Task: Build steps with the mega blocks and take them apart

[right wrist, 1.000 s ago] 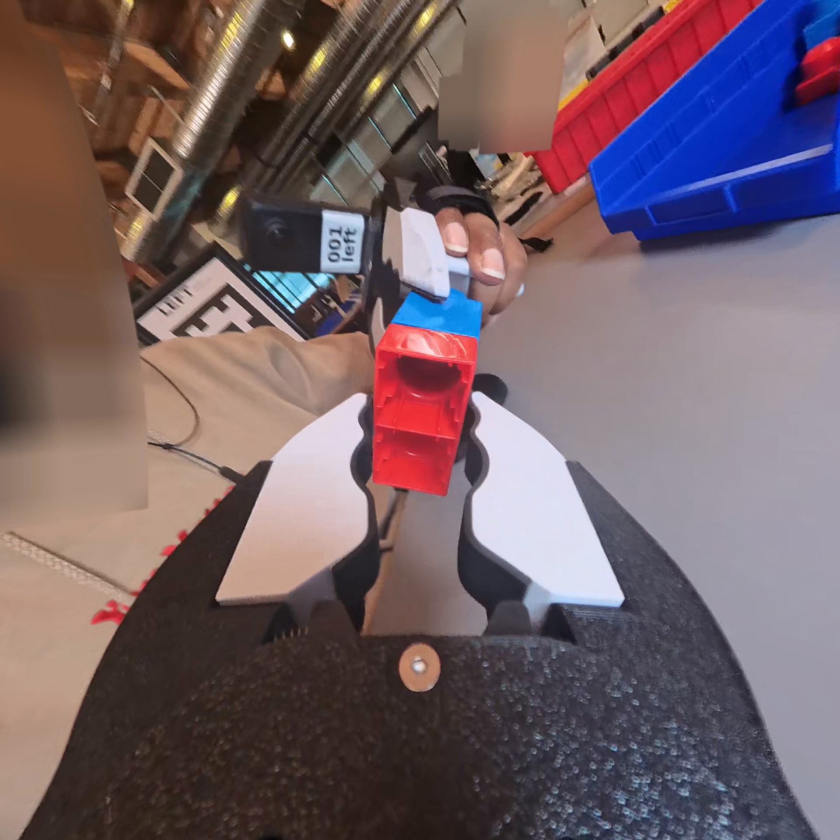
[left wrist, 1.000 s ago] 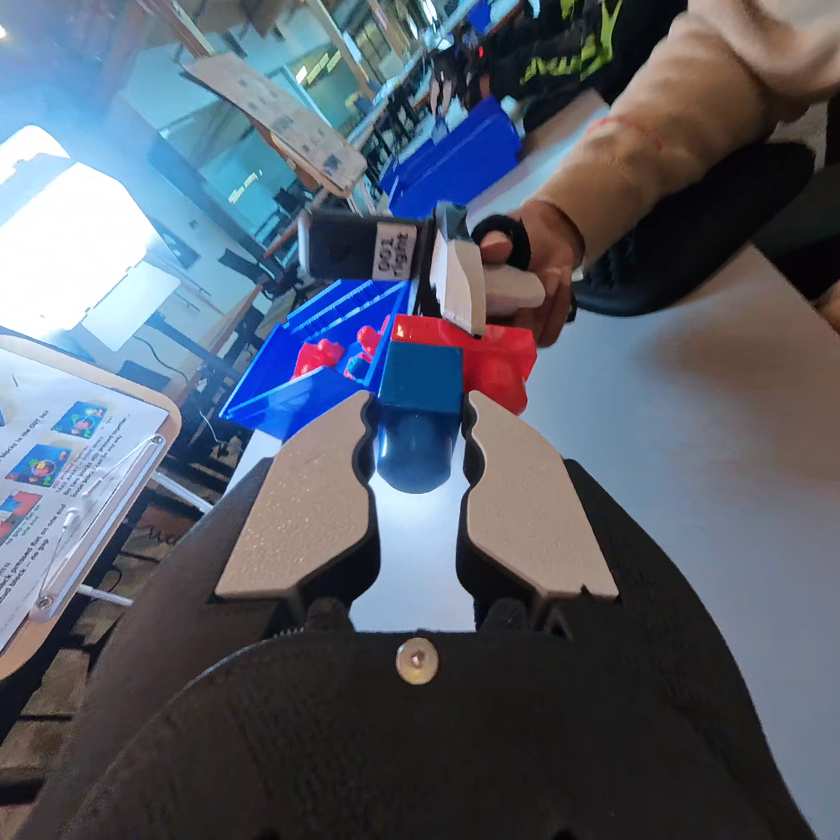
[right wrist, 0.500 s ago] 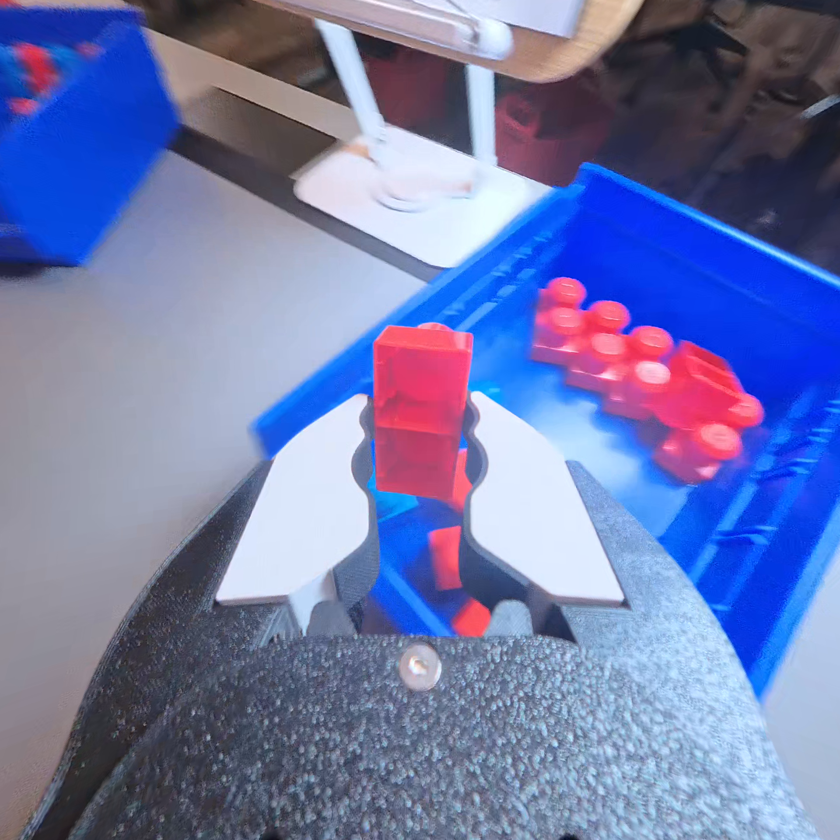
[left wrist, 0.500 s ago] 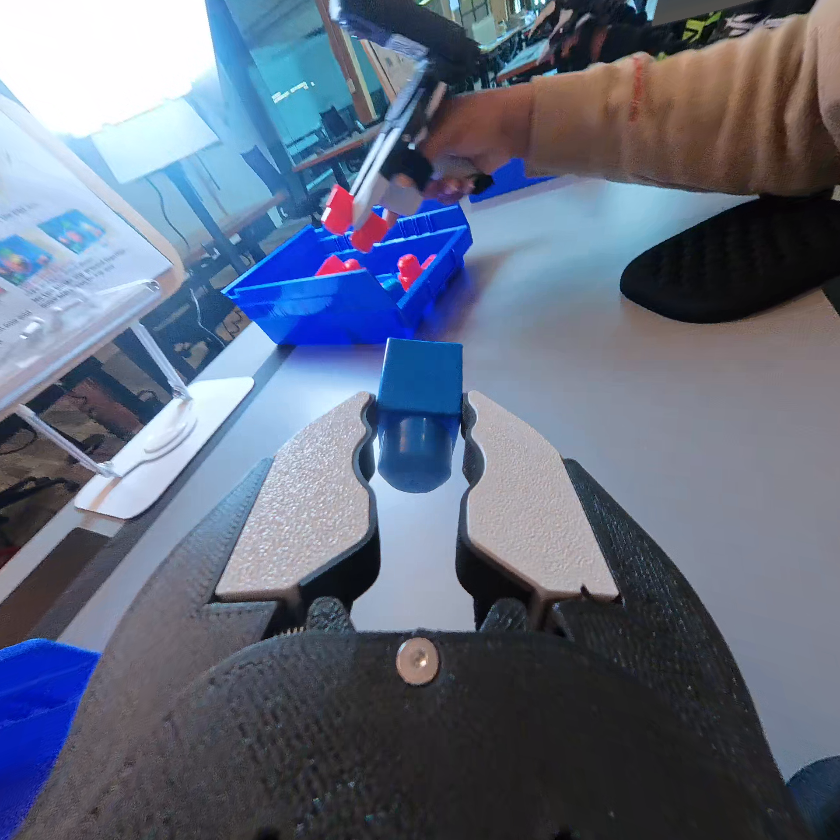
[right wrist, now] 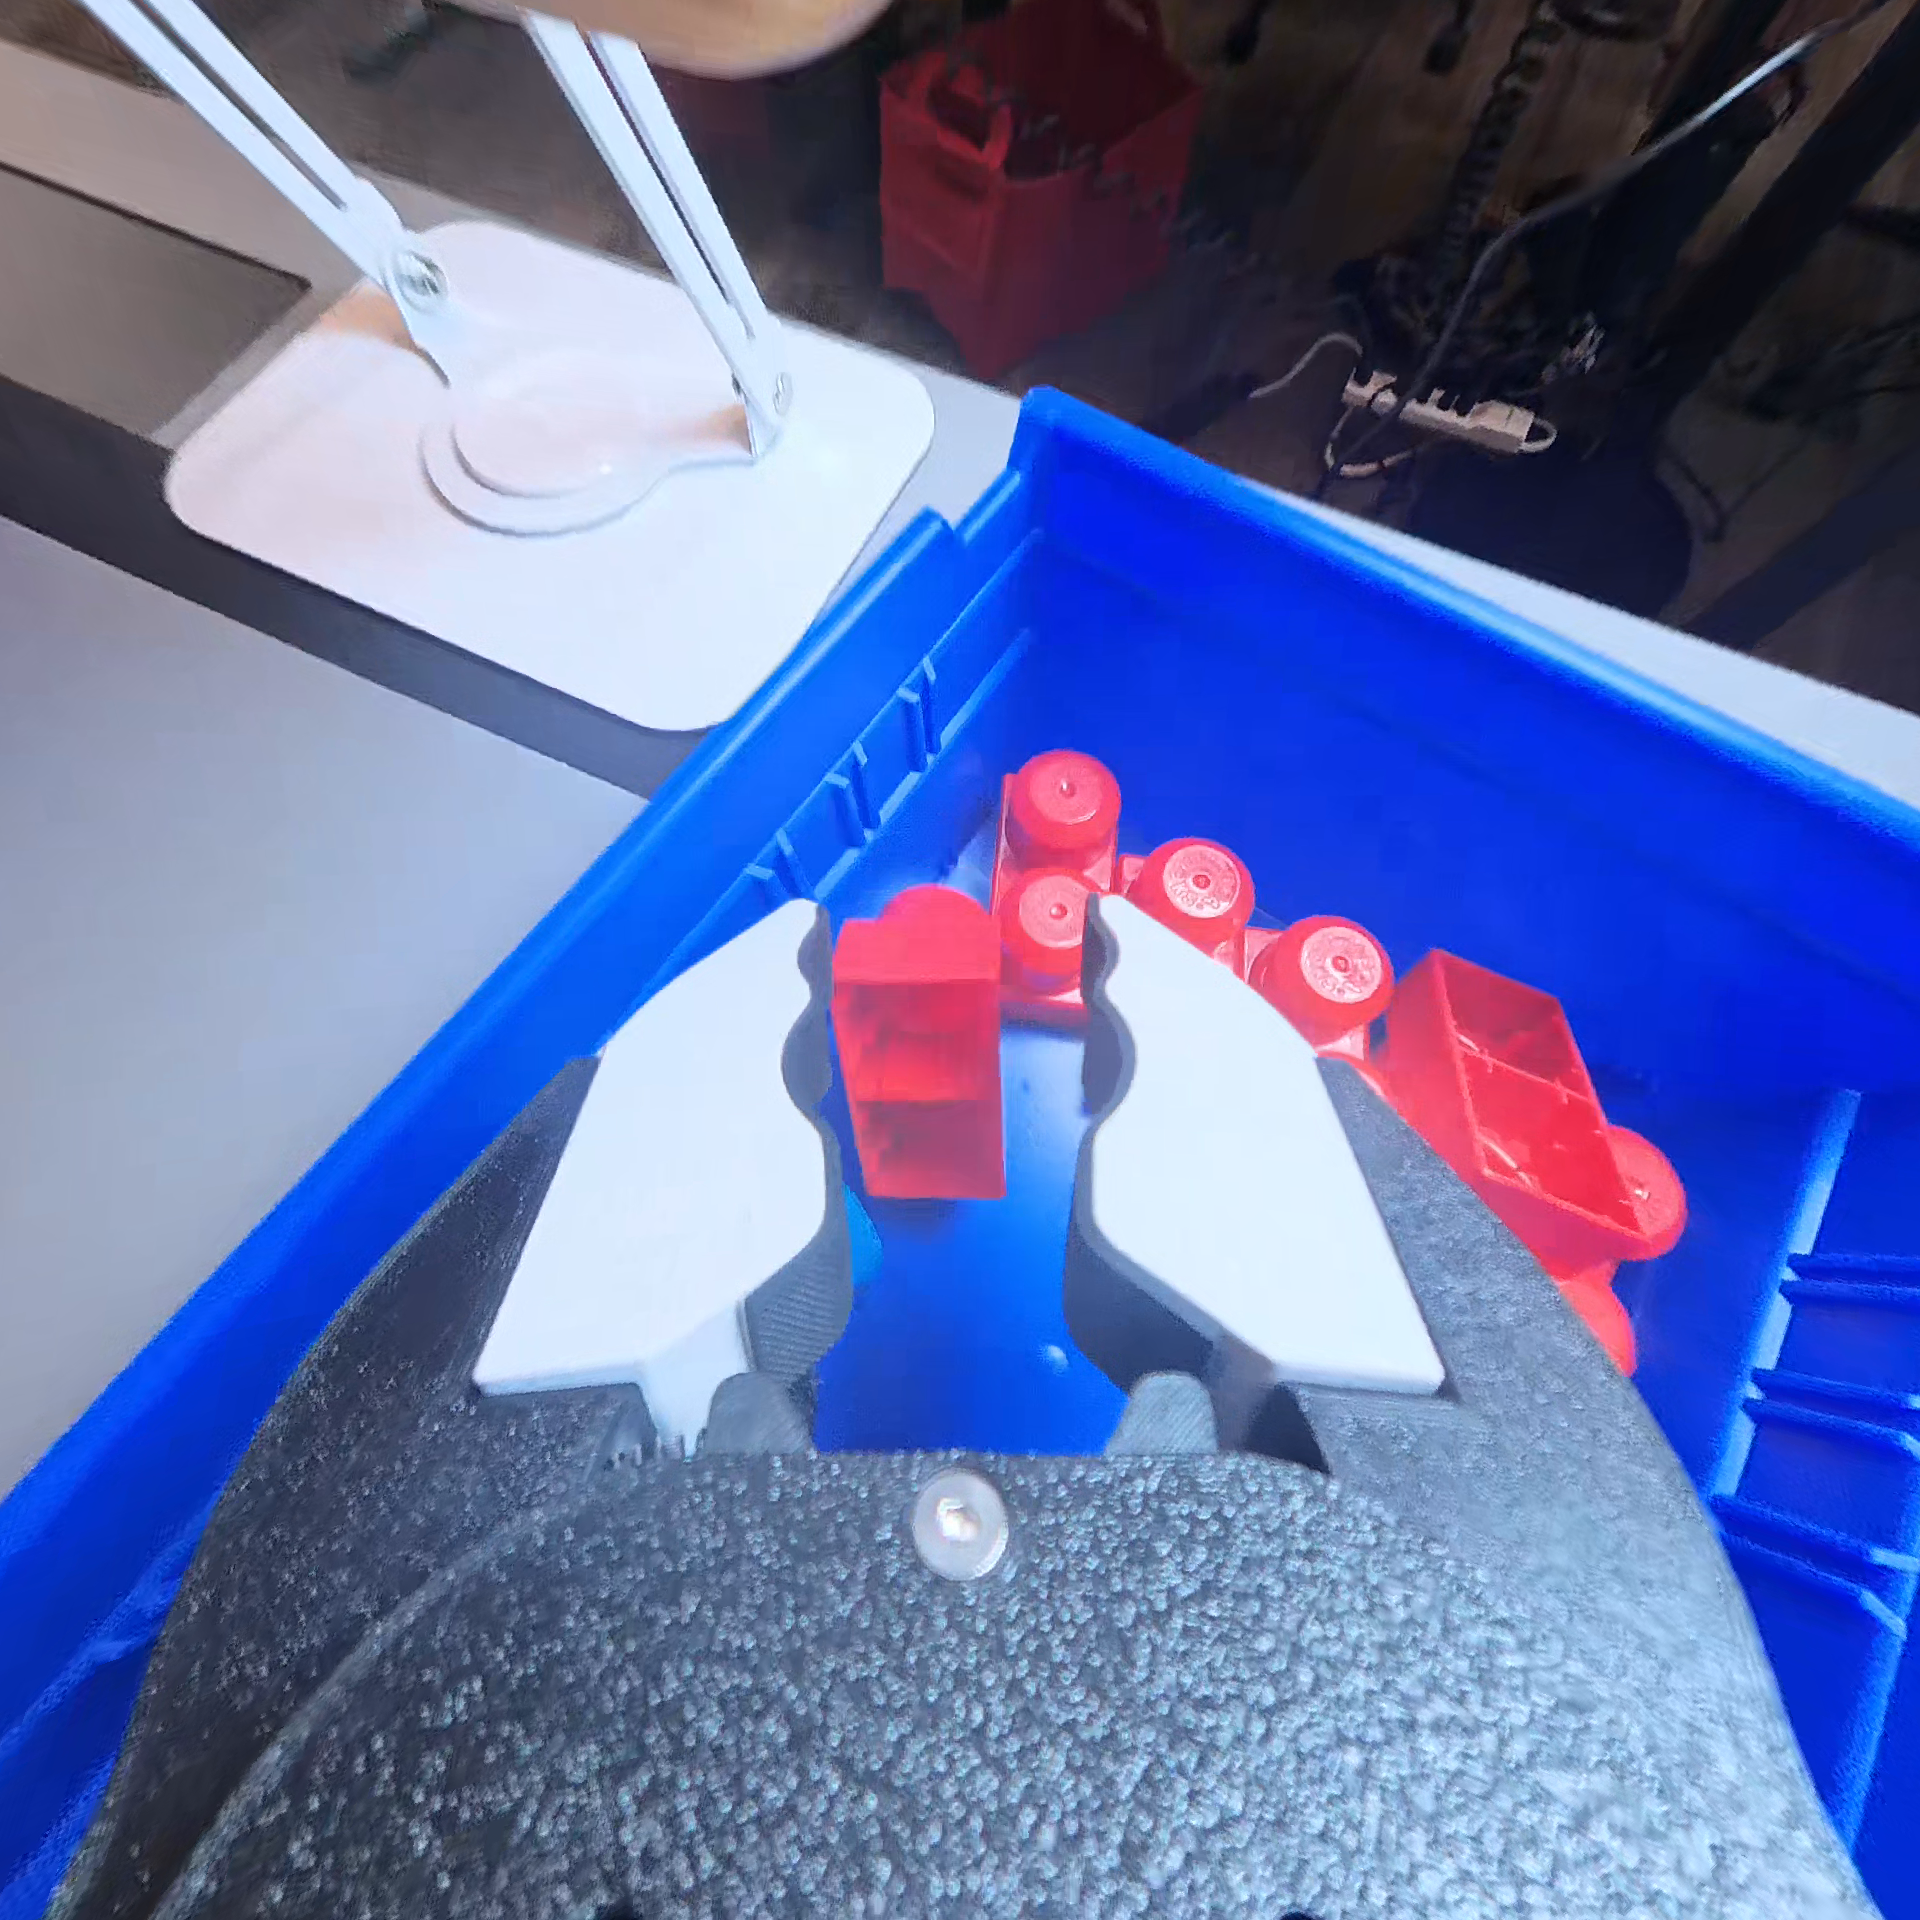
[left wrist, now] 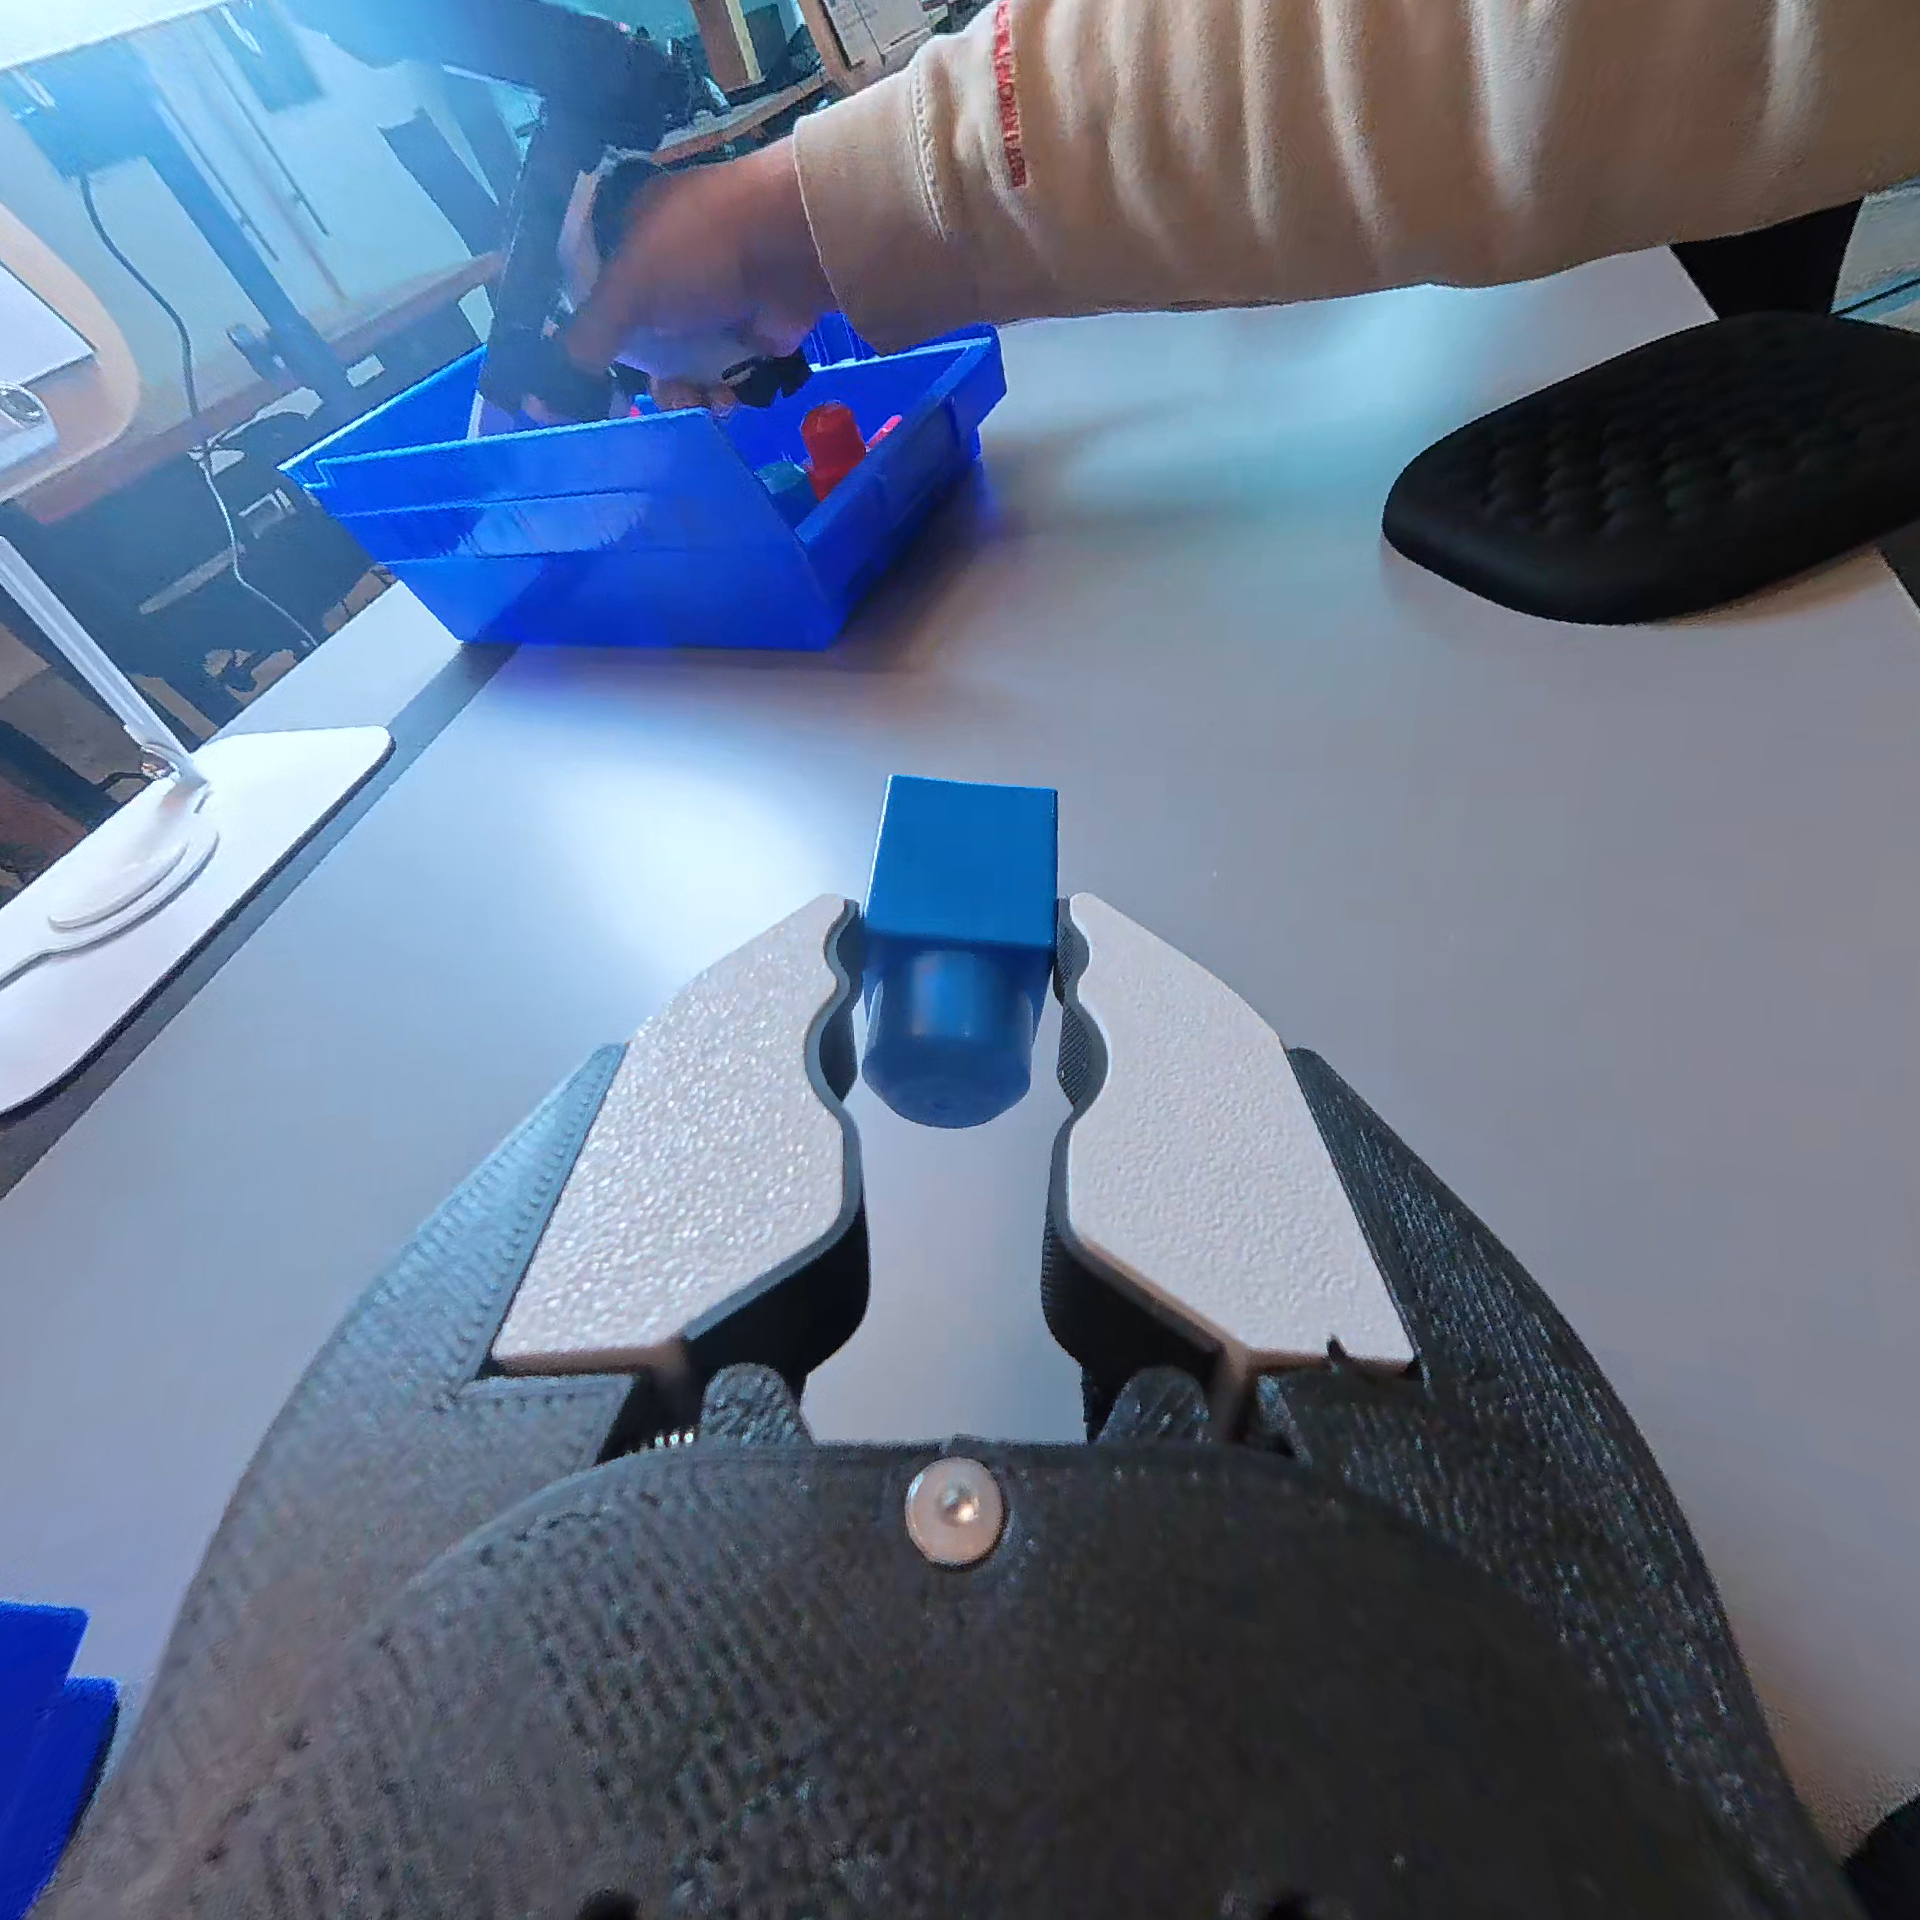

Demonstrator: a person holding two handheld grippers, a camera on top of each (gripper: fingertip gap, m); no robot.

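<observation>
Dropping off is the step I'm in, by my read: the take-apart half, w/ loose pieces going back to storage. My right hand-held gripper (right wrist: 951,1023) sits over the blue bin (right wrist: 1351,623), jaws spread wider than the red block (right wrist: 920,1049) between them. There's a clear gap on the right side of the block; on the left it looks close to the finger, but I can't tell if it touches. So I judge the block is released or just about to fall, not gripped. It hangs tilted, hollow underside toward the camera, above the bin floor. Other red blocks (right wrist: 1195,894) lie in a cluster just beyond it, studs up or sideways.

My left hand-held gripper (left wrist: 956,935) is pinched on the blue block (left wrist: 961,873), fingertips pressing both side walls, its round stud pointing back at the camera. It hovers above the grey desk (left wrist: 1455,935), well short of the bin (left wrist: 623,551), where the right arm's sleeve (left wrist: 1247,145) reaches in.

Next, as I see it: pull the right one up and out w/o snagging the bin wall, then bring the left across and let go of the blue block over the bin. Needs the right arm clear first, else they'll collide.
</observation>
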